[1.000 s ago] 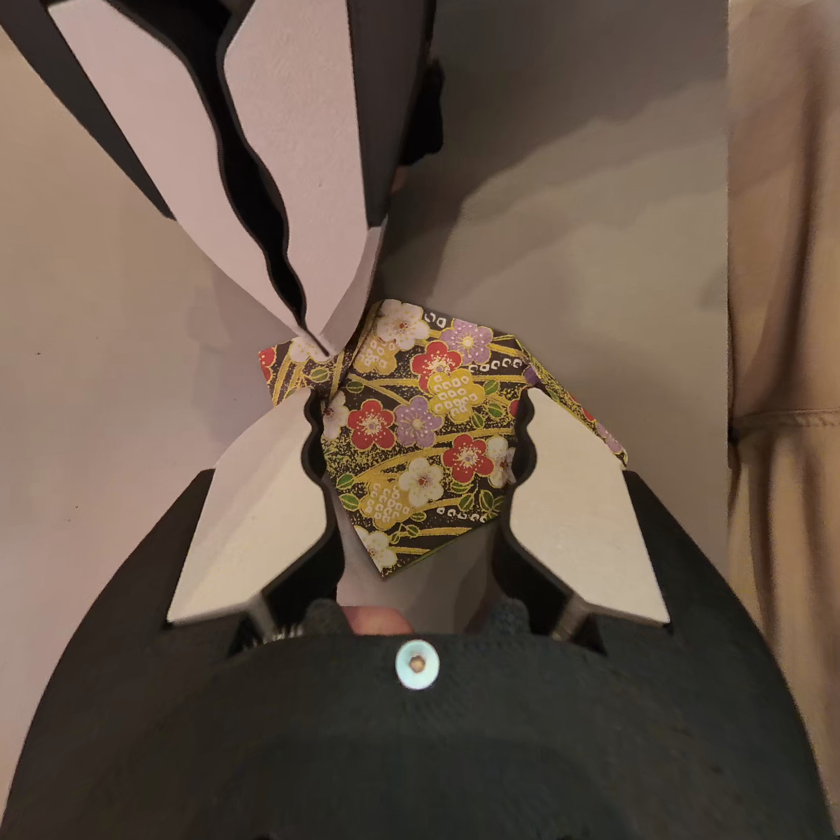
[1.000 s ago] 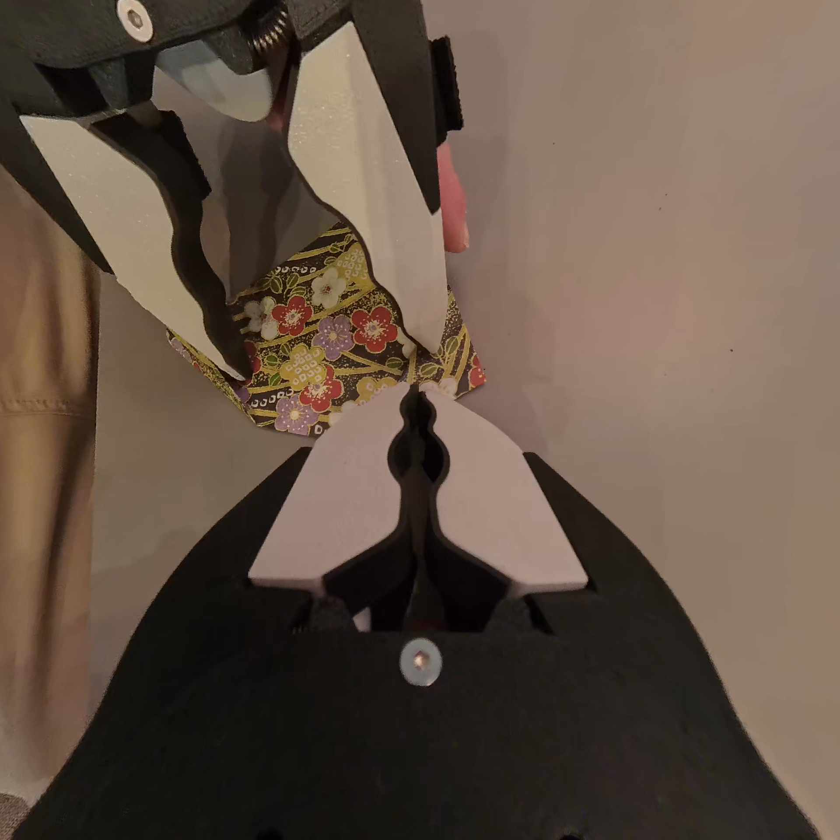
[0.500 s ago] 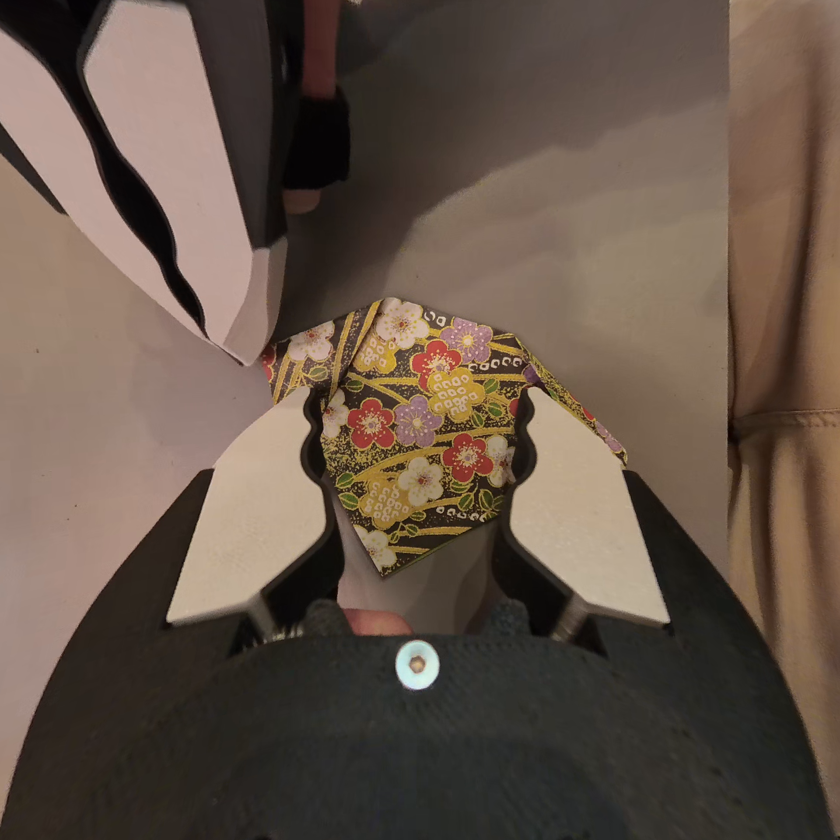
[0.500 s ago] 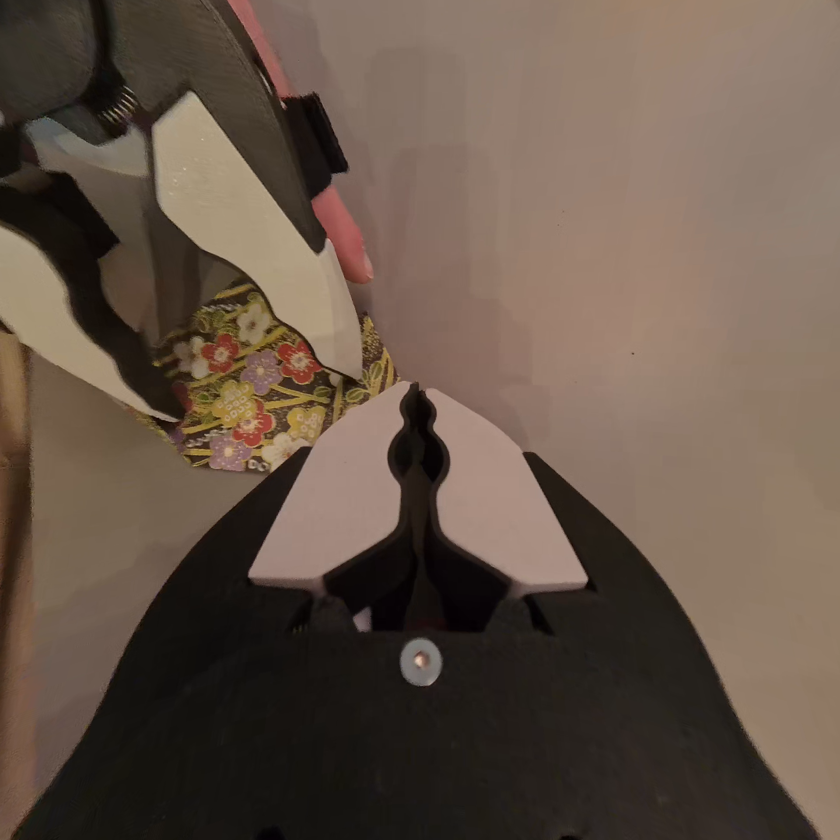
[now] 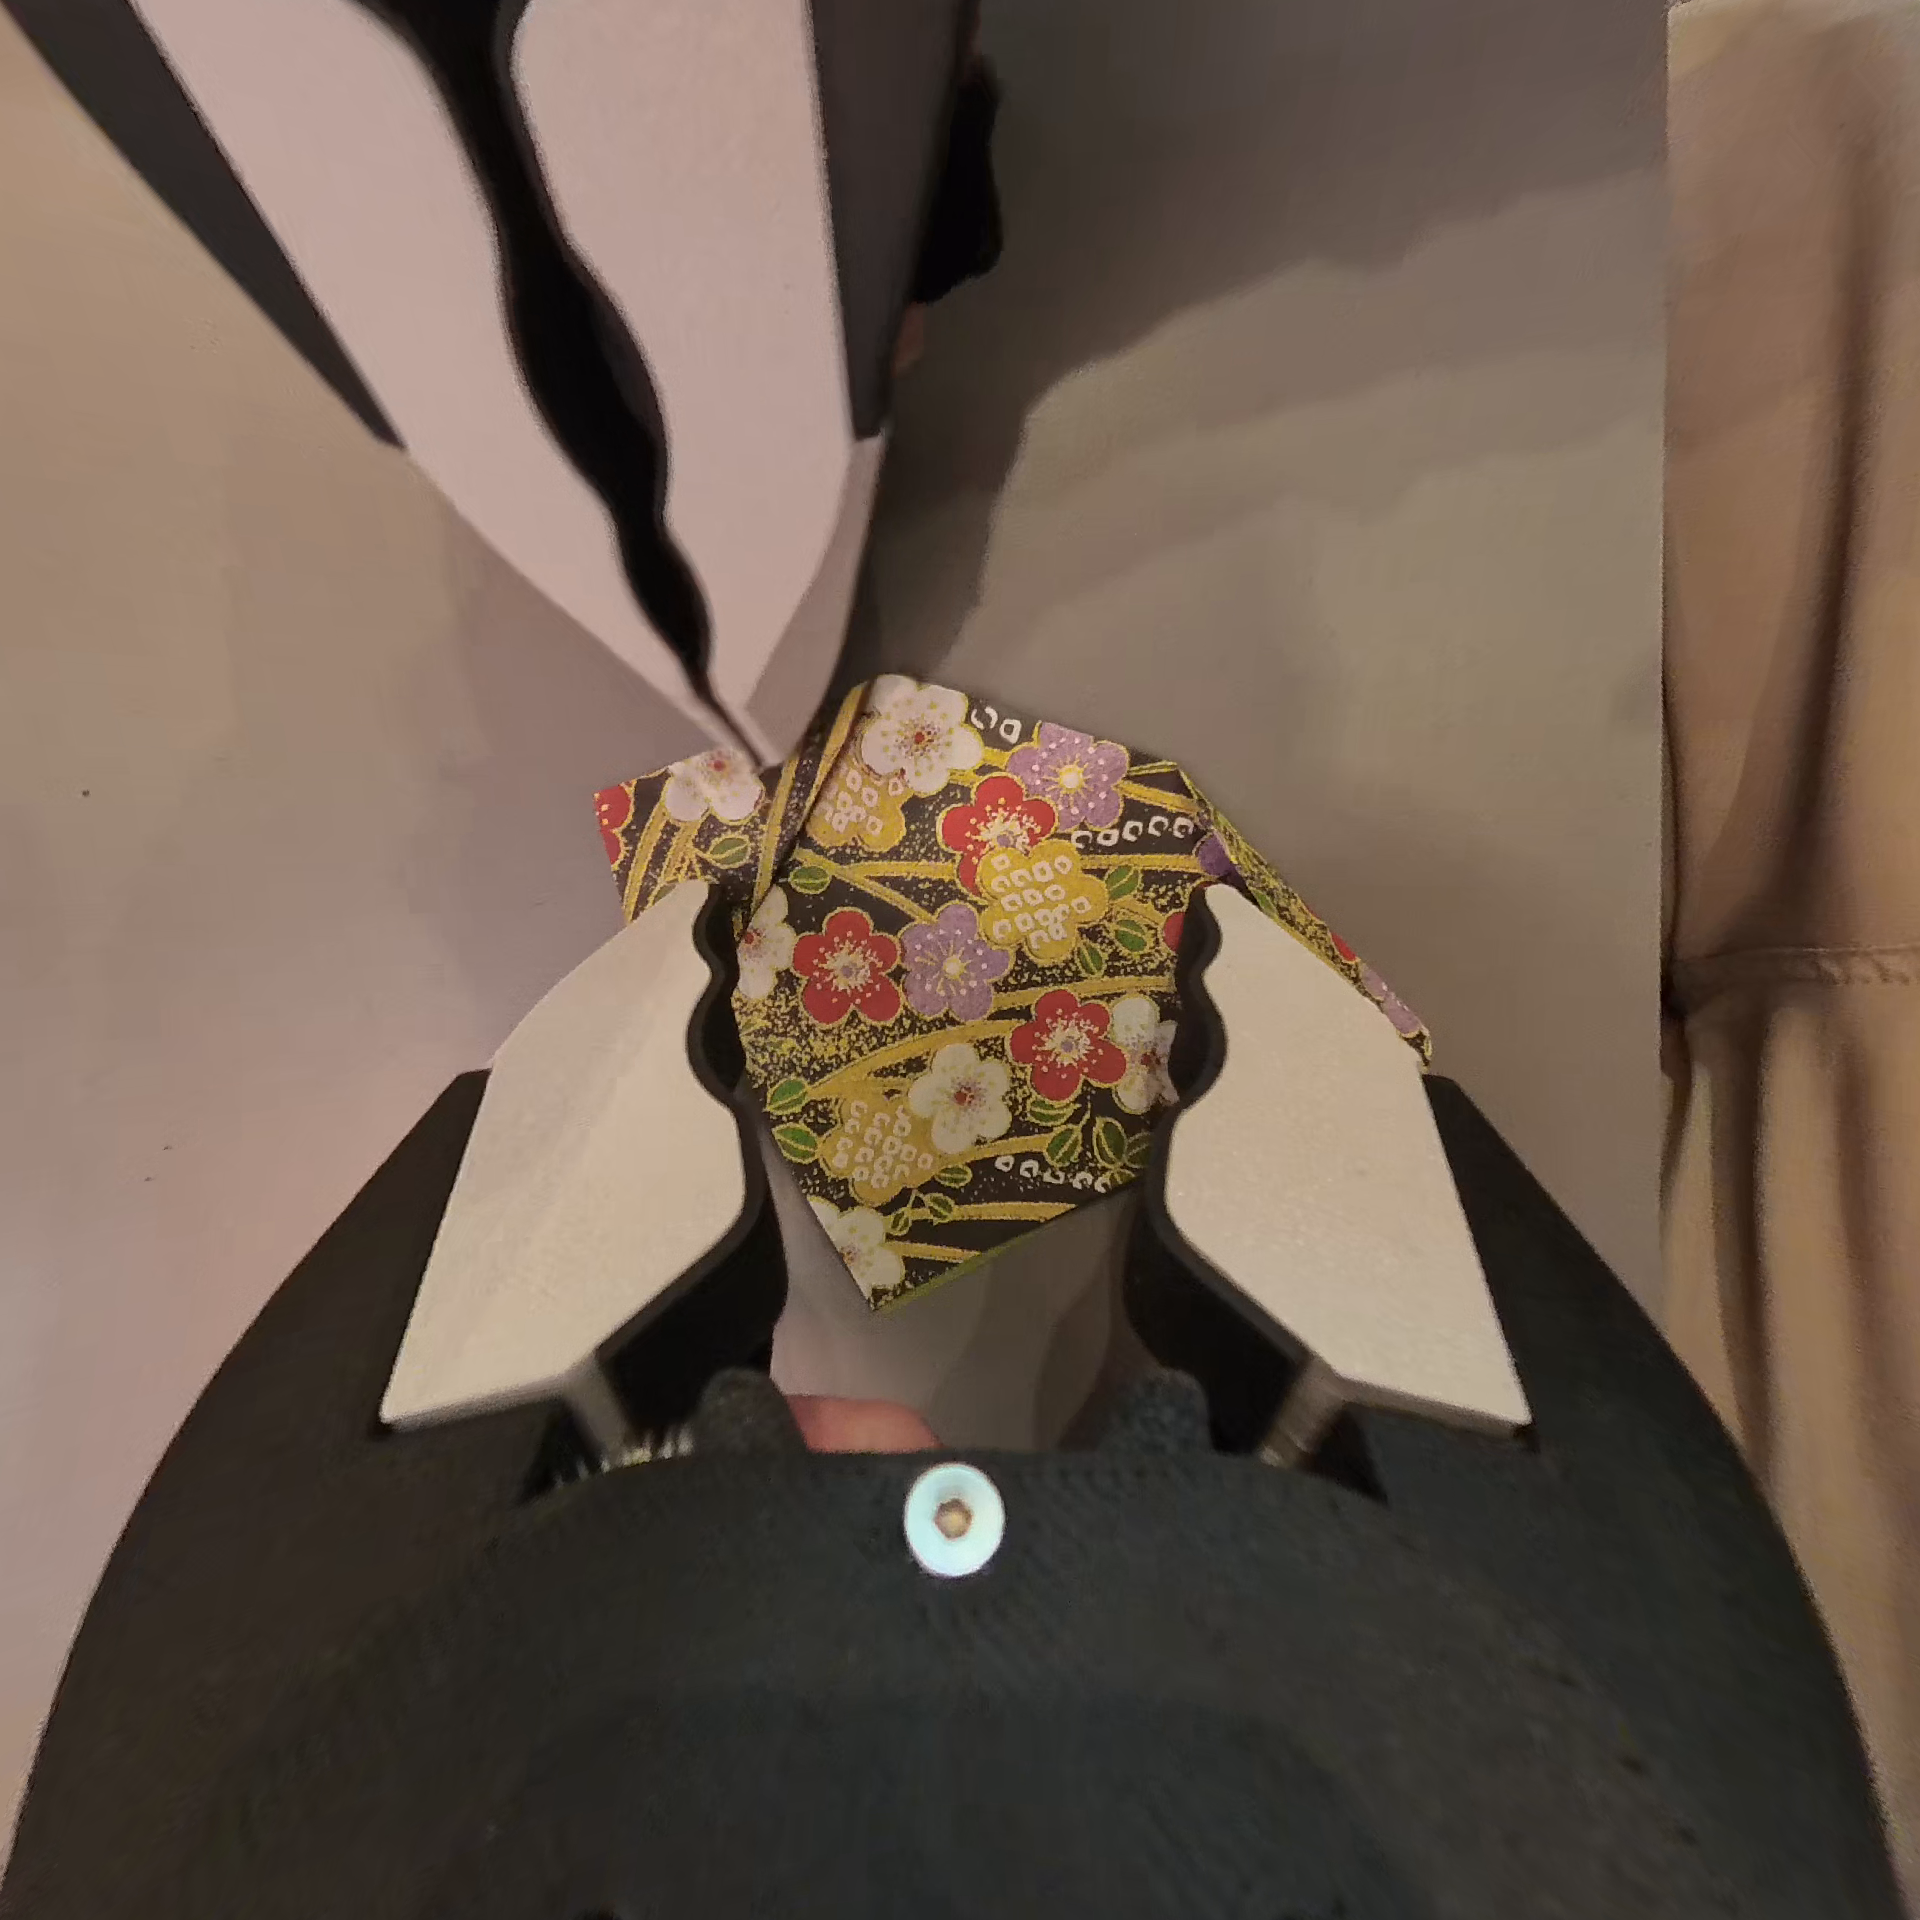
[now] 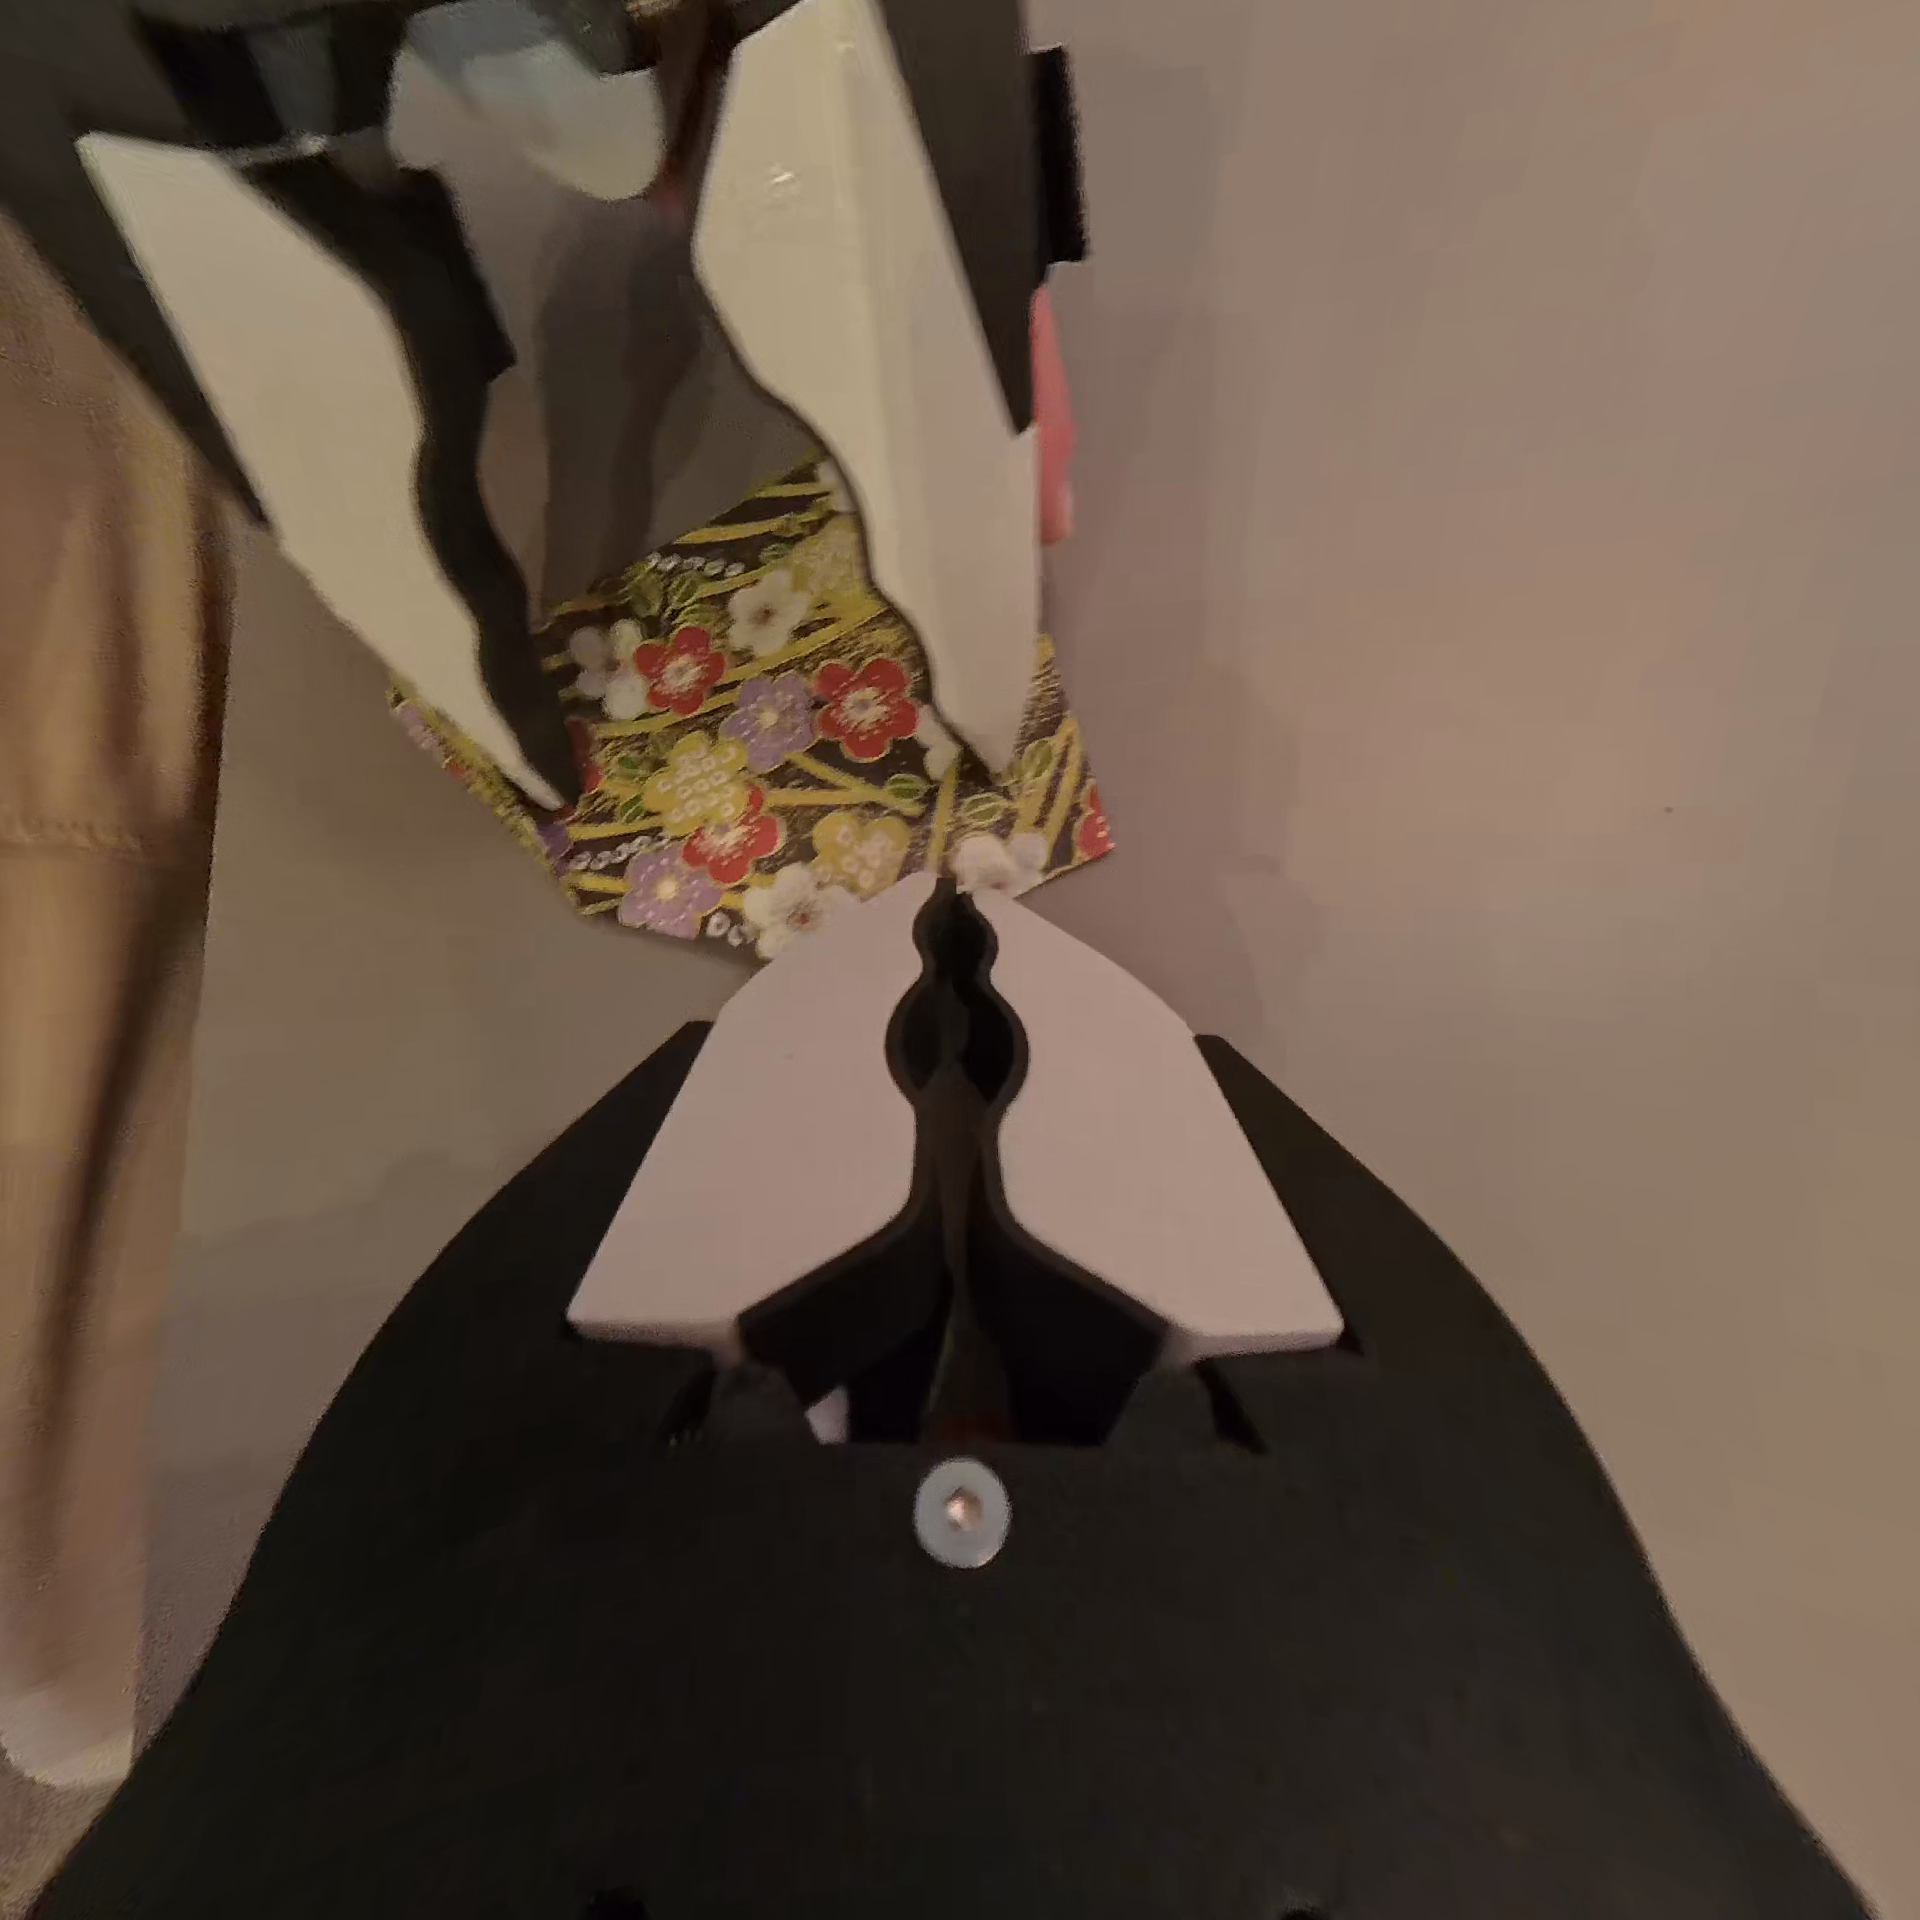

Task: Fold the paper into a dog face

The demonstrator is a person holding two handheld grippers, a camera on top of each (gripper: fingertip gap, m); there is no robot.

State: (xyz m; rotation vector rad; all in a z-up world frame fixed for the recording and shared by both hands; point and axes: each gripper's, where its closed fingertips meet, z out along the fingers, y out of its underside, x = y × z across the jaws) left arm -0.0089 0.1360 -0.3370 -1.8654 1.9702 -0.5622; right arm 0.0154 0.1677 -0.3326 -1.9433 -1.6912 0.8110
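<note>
The folded paper (image 5: 956, 997), black with red, purple, white and gold flowers, lies flat on the table, its point towards my left gripper. My left gripper (image 5: 951, 914) is open, with one fingertip on each side of the paper's body. My right gripper (image 5: 740, 740) comes in from the upper left, shut, and its tip touches the paper's top-left flap. In the right wrist view the right gripper (image 6: 951, 894) is shut at the near edge of the paper (image 6: 769, 727). The open left gripper (image 6: 769, 784) reaches in from above.
The table (image 5: 1299, 623) is plain pale grey, and its edge runs down the right of the left wrist view. A person in beige clothing (image 5: 1797, 935) stands beyond that edge and shows at the left of the right wrist view (image 6: 83, 727). A fingertip (image 6: 1051, 416) shows behind the left gripper. The gap from one gripper's tips to the other's is roughly 5 cm.
The right gripper, still shut, swung away from the paper half a second ago and has come back to the same flap. The left gripper and the paper have stayed put.
</note>
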